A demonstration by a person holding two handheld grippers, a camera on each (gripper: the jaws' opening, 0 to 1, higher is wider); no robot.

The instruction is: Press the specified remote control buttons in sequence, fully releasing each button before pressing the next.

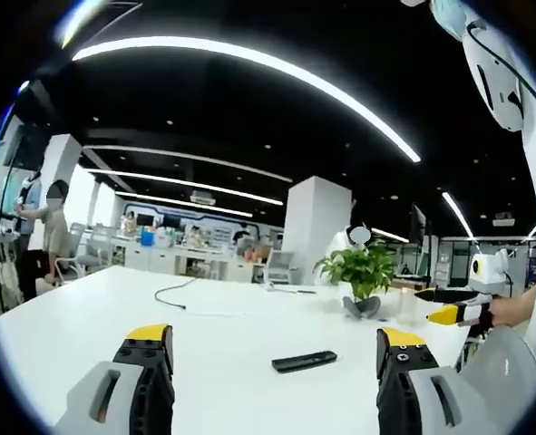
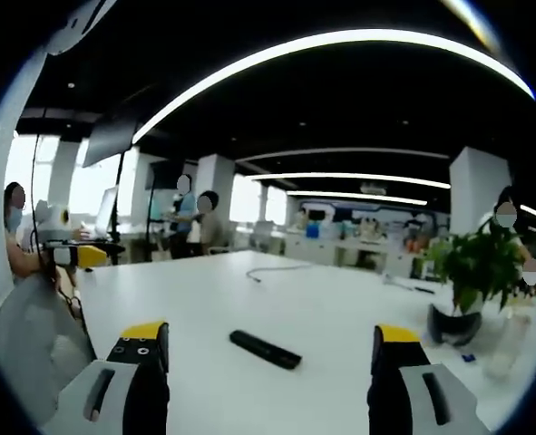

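- On the white desk [image 1: 86, 317], left gripper view: the remote [image 1: 304, 362] lies flat, black and slim, ahead of the left tongs [image 1: 277, 349] and between the lines of their two jaws, nearer the right-hand jaw. It is apart from both.
- Left tongs: jaws wide apart, yellow-tipped, rising from the lower edge; nothing is held between them.
- Right tongs [image 1: 444, 305], seen at the right edge of the same view: two yellow-and-black tips point inward over the desk, well clear of the remote; the gap between them looks small, but whether they meet cannot be told here.
- Right gripper view: the remote [image 2: 265, 349] lies at a slant on the desk [image 2: 340, 308], between the jaws of the right tongs [image 2: 268, 344] and beyond their tips, untouched. These jaws stand wide apart with nothing in them.
- Left tongs [image 2: 77, 256] enter this view at the left edge, held over the desk's edge.
- Other desk items: a potted plant [image 1: 360, 272] stands beyond the remote, and a thin cable [image 1: 172, 294] lies farther back.
- Background: an open office with long ceiling light strips, white pillars and several people standing at distant workstations.
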